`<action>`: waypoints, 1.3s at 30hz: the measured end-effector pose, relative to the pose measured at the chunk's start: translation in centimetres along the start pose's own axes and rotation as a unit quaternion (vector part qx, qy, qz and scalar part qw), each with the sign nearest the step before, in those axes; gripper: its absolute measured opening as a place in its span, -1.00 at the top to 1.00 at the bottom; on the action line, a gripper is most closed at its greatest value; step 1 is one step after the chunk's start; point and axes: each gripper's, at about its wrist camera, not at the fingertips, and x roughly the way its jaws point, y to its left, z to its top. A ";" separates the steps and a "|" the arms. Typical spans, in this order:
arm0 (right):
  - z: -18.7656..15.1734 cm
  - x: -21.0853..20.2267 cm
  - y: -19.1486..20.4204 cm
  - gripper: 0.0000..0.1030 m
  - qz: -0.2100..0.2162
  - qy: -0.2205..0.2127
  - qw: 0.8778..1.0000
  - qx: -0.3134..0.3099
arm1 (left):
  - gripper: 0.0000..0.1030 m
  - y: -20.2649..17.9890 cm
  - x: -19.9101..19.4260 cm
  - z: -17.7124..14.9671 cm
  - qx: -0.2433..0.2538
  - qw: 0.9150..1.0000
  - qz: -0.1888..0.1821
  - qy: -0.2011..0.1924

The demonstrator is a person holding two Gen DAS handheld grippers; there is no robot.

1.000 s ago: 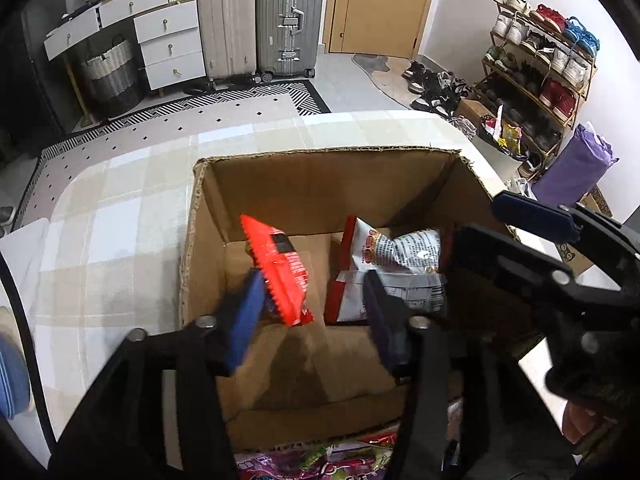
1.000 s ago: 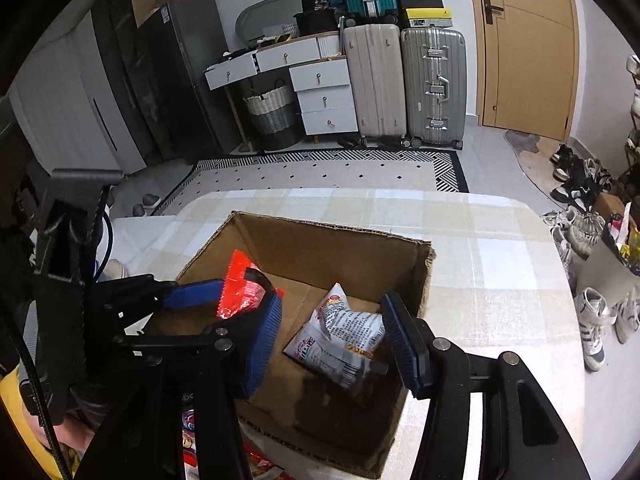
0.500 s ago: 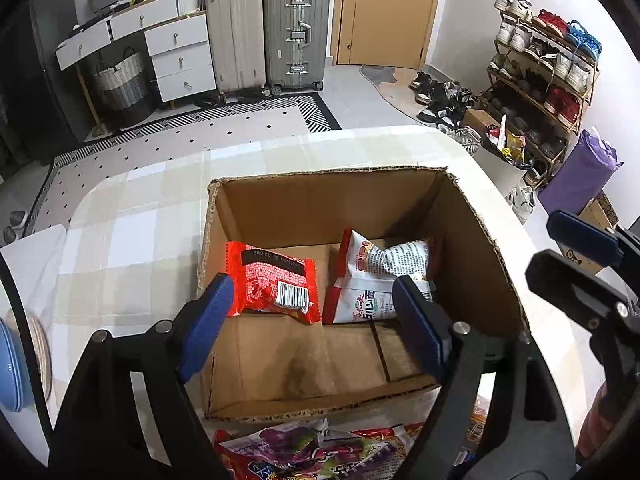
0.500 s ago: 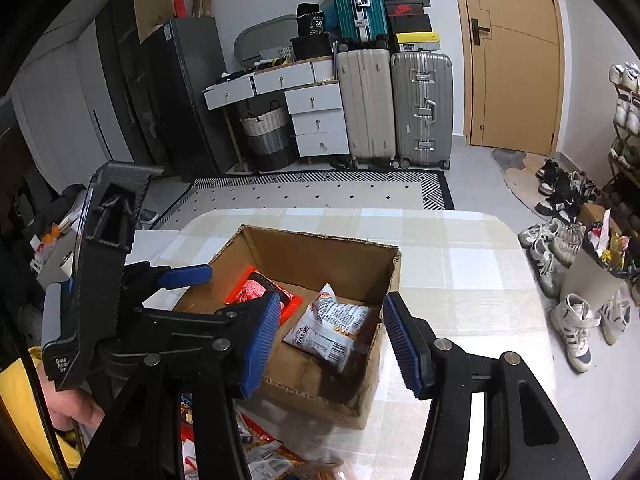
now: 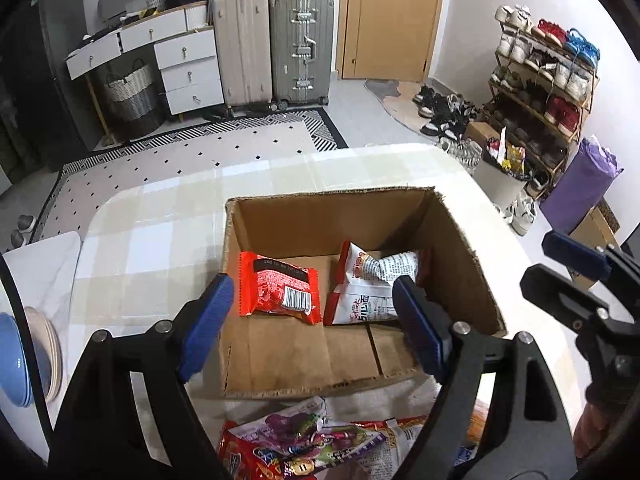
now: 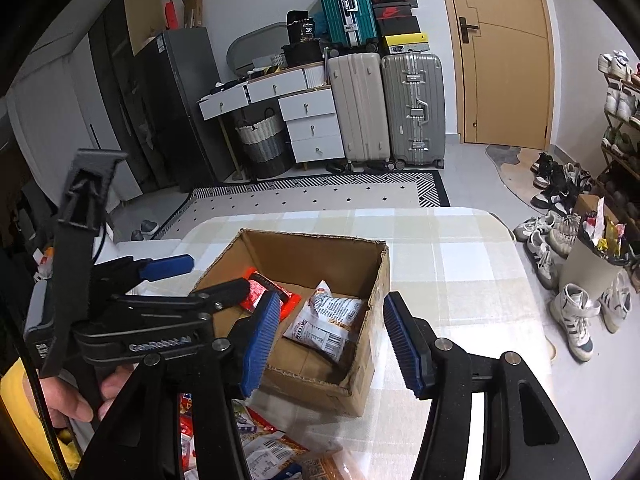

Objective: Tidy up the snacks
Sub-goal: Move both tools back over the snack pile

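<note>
1 box (image 5: pixel 460 240); 2 pkts inside (image 5: pixel 280 288)

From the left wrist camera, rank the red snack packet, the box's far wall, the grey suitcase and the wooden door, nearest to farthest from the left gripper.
From the left gripper:
1. Red snack packet, between the fingers, on the box floor.
2. Box's far wall, just behind.
3. Grey suitcase, across the floor.
4. Wooden door, right of it, slightly farther.

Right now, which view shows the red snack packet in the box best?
Left wrist: the red snack packet lies fully visible on the cardboard box floor. In the right wrist view, the left gripper partly hides it.
</note>
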 end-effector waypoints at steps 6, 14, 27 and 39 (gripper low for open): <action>-0.6 -2.6 0.5 -0.08 0.007 -0.014 1.000 0.007 | -0.55 -0.3 -4.7 -1.3 0.000 1.000 0.000 -0.023; -2.3 -8.3 2.5 -0.41 0.028 -0.044 0.999 0.014 | -0.59 -0.9 -13.0 -4.8 -0.014 0.998 -0.034 -0.052; -6.5 -17.3 5.7 -0.90 0.009 -0.110 0.994 -0.005 | -0.94 -0.8 -25.4 -14.0 -0.055 0.990 -0.039 -0.120; -12.1 -18.7 4.2 -0.98 0.007 -0.081 0.996 0.025 | -0.98 3.4 -26.7 -23.1 -0.116 0.987 -0.023 -0.113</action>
